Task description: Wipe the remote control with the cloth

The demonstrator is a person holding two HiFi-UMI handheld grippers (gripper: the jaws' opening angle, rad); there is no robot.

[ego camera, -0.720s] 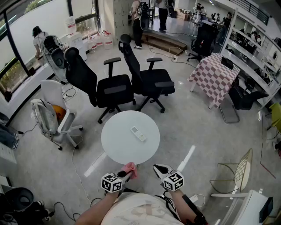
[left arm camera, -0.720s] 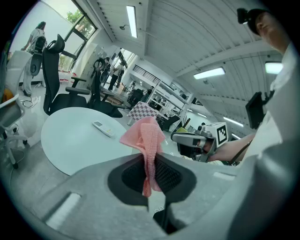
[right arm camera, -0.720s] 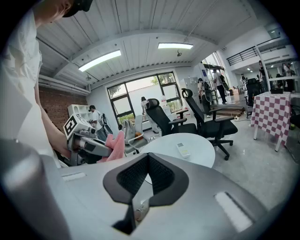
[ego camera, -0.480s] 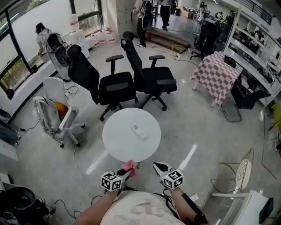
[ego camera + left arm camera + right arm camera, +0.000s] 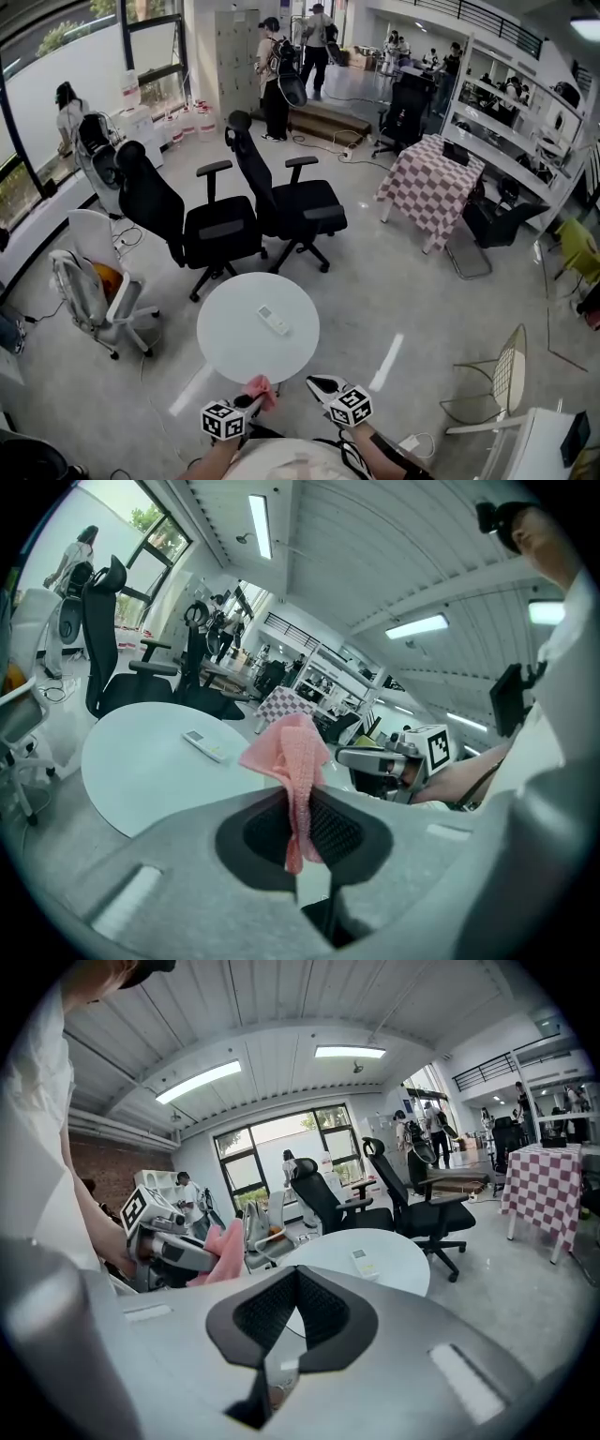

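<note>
Quick status check on the wipe job: we're basically at the "got the cloth, haven't touched anything" stage.

The left gripper (image 5: 298,801) is pinching the small pink knitted cloth (image 5: 292,754). The fabric is clamped right between the pads, with a bunch of it flopping out above the tips and a little tail hanging below. So we'd call the pick-up part done.

The right gripper (image 5: 295,1283) has its jaws pressed together with nothing in them. It sits just beside the left one, and both hang at about the near edge of the round pale worktop (image 5: 225,342), angled down a bit.

The slim white remote control (image 5: 273,320) lies flat around the middle of the worktop, on its own with nothing else near it. It's well apart from the cloth, and neither gripper is touching it. From the head view we can't tell whether it's dirty or clean, it's just too small.

What's left, as we see it, is pretty much the whole actual task. We'd need to bring the cloth in from the near edge to the middle, lay it on the remote and rub along it. The empty right gripper could probably pin the remote down so it doesn't skate around on that smooth top. That's just our guess at the plan, though.
</note>
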